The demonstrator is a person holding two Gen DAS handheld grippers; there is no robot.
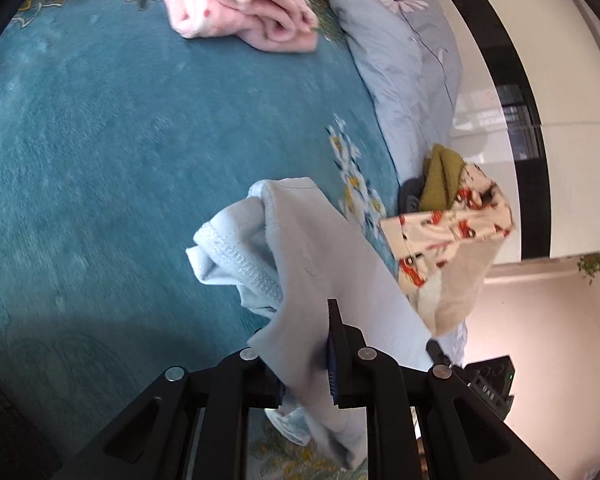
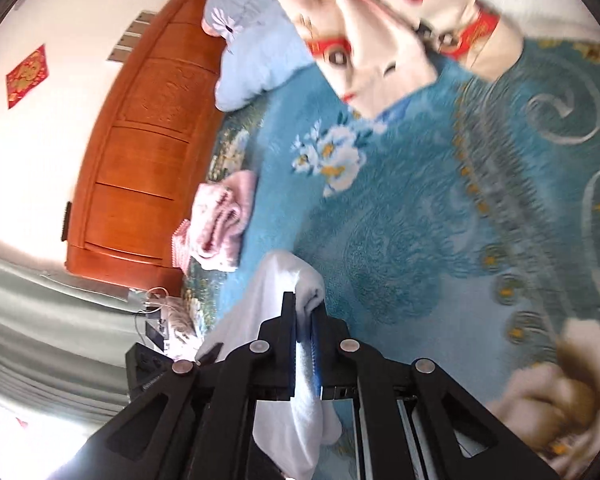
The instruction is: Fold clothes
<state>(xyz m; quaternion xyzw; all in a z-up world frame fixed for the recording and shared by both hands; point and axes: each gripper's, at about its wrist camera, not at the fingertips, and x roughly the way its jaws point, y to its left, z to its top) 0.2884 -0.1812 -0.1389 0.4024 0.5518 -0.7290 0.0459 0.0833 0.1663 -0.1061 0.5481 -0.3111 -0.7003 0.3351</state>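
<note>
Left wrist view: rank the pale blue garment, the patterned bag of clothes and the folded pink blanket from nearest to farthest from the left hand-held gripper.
1. Pale blue garment, clamped in the left hand-held gripper.
2. Patterned bag of clothes, to the right, at the bed's edge.
3. Folded pink blanket, at the top, across the teal bedspread.

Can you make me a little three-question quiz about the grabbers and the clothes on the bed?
1. True or false: the left gripper is clamped on the pale blue garment.
2. What colour is the folded garment lying far off on the teal blanket? A) green B) pink C) black
3. Fill in: the right gripper pinches a ____ cloth.

Key
1. True: blue fabric passes between its fingers.
2. B, pink with small red spots.
3. White; the jaws are closed tight on it.
</note>
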